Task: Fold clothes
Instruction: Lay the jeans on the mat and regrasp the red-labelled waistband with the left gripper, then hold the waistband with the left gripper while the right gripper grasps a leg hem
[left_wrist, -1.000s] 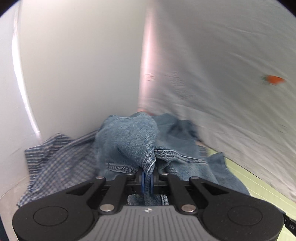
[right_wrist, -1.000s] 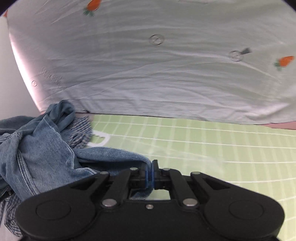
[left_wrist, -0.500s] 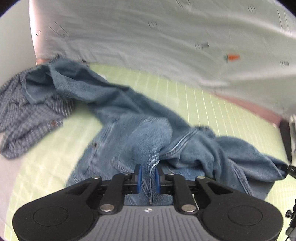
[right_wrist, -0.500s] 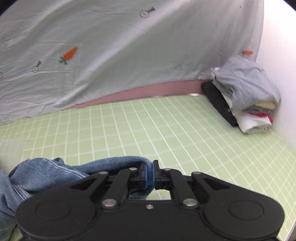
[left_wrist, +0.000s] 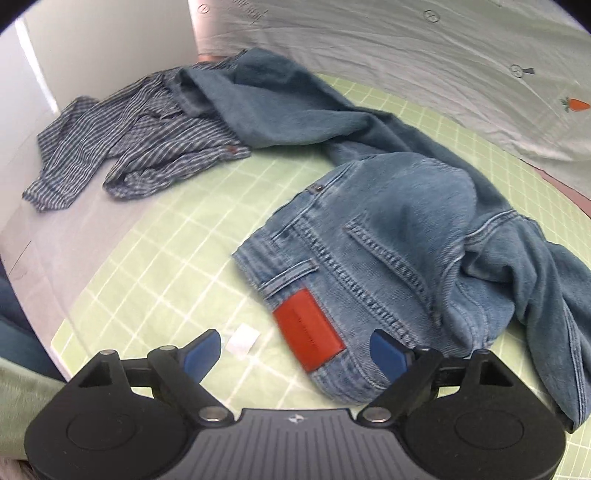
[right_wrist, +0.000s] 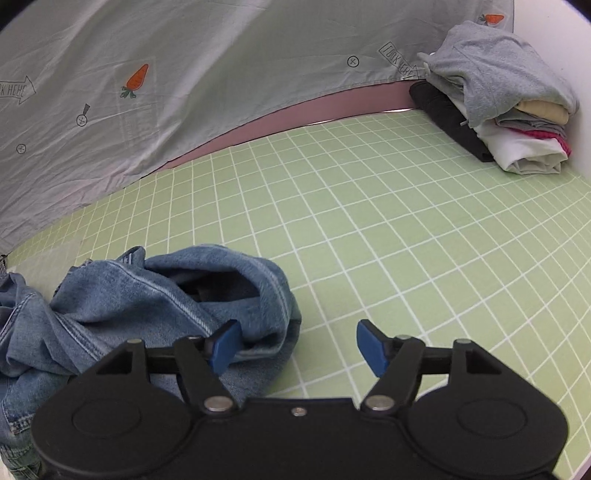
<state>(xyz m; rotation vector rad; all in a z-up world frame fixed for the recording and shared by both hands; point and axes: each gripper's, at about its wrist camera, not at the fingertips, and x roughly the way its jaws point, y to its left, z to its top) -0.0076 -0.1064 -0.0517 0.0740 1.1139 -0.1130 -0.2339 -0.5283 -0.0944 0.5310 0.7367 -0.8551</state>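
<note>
A pair of blue jeans (left_wrist: 388, 229) lies crumpled on the green grid mat (left_wrist: 177, 258), waistband with a red patch (left_wrist: 308, 328) nearest me. My left gripper (left_wrist: 295, 350) is open and empty just above the waistband. In the right wrist view a bunched jeans leg (right_wrist: 173, 288) lies at the lower left. My right gripper (right_wrist: 299, 345) is open and empty, its left finger against the denim edge.
A blue striped shirt (left_wrist: 136, 133) lies crumpled at the mat's far left by the white wall. A stack of folded clothes (right_wrist: 495, 96) sits at the far right corner. A pale carrot-print sheet (right_wrist: 184, 74) hangs behind. A small white tag (left_wrist: 242, 338) lies on the mat.
Both grippers were shut on the jeans and carried them over the mat. Now both have opened and let go, and the jeans lie on the mat.
</note>
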